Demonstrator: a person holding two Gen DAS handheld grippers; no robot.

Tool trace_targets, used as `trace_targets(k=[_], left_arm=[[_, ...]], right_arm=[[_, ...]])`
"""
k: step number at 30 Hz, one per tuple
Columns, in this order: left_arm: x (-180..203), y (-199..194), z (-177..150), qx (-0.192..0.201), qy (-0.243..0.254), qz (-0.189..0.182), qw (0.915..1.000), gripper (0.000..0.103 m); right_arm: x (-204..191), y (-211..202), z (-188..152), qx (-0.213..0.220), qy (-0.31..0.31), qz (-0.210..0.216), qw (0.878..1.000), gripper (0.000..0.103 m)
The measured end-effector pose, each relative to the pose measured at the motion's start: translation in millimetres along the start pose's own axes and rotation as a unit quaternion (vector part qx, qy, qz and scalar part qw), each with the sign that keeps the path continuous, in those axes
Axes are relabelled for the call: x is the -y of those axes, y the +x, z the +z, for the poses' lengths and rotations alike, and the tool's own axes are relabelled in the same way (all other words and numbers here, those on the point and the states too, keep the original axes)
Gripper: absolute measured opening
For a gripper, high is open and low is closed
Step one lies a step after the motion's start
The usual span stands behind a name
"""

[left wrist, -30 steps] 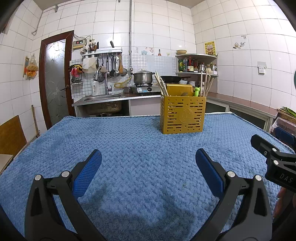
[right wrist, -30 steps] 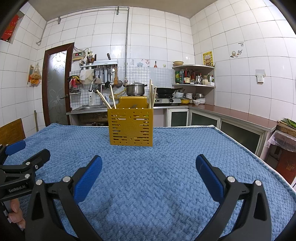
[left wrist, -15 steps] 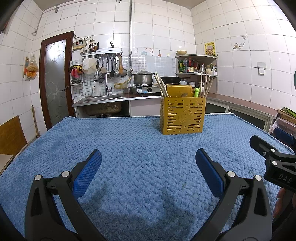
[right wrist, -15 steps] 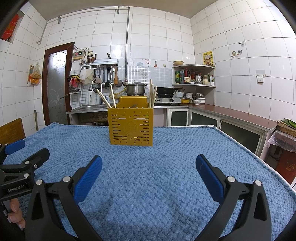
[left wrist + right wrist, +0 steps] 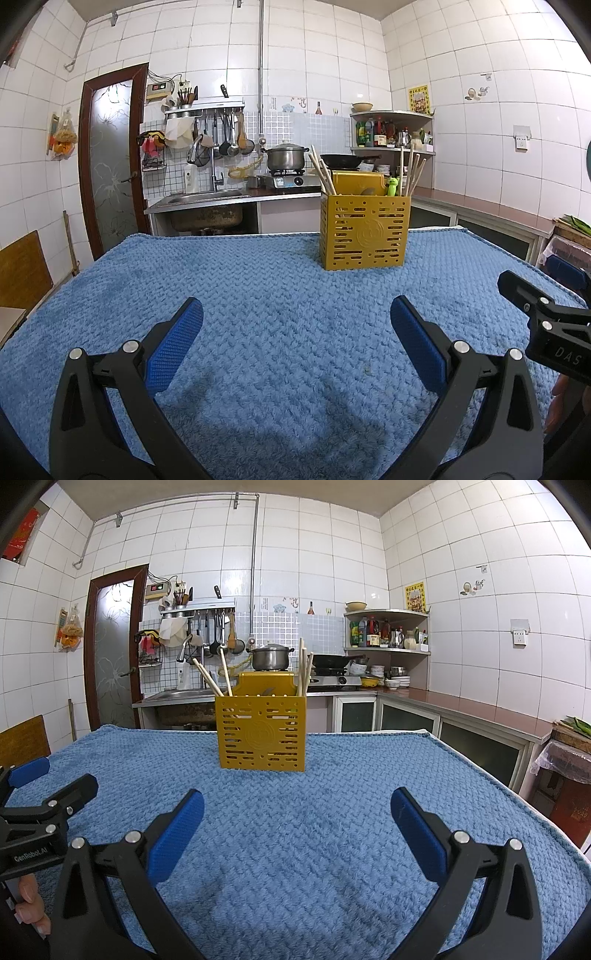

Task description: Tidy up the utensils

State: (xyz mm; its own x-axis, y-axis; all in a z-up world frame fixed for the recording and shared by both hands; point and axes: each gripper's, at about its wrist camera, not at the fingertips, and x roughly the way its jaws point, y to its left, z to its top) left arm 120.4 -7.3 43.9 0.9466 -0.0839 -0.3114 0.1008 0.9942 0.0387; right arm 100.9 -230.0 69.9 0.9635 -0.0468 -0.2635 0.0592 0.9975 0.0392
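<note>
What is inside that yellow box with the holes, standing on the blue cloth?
Wooden chopsticks stick out of the yellow box at both ends, and a small green frog-topped piece shows near the right. Their lower parts and the bottom of the box are hidden behind its walls.

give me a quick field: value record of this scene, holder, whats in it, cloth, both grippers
holder: yellow slotted utensil holder, upright on the cloth, far side of the table
contents: wooden chopsticks leaning out at the left and right ends; a small green figure shows in the left wrist view
surface: blue textured cloth, nothing loose seen on it
left gripper: open, empty, low over the cloth
right gripper: open, empty, low over the cloth
background: kitchen counter with a steel pot
</note>
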Motion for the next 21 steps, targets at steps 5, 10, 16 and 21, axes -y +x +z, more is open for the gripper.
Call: trace_targets(k=[5, 10, 16, 21], left_arm=[[0.4, -2.1, 2.5, 0.004, 0.000, 0.000, 1.0000, 0.098], [0.8, -1.1, 2.6, 0.006, -0.003, 0.000, 1.0000, 0.098], [2.1, -0.7, 1.8, 0.009, -0.002, -0.001, 1.0000, 0.098], [3.0, 0.9, 2.4, 0.009, -0.003, -0.001, 1.0000, 0.098]], right_arm=[[0.4, -0.5, 2.5, 0.001, 0.000, 0.000, 1.000, 0.099], [1.0, -1.7, 4.8, 0.002, 0.000, 0.000, 1.000, 0.099], [0.8, -1.6, 4.4, 0.002, 0.000, -0.001, 1.000, 0.099], [0.5, -1.5, 4.1, 0.002, -0.001, 0.000, 1.000, 0.099]])
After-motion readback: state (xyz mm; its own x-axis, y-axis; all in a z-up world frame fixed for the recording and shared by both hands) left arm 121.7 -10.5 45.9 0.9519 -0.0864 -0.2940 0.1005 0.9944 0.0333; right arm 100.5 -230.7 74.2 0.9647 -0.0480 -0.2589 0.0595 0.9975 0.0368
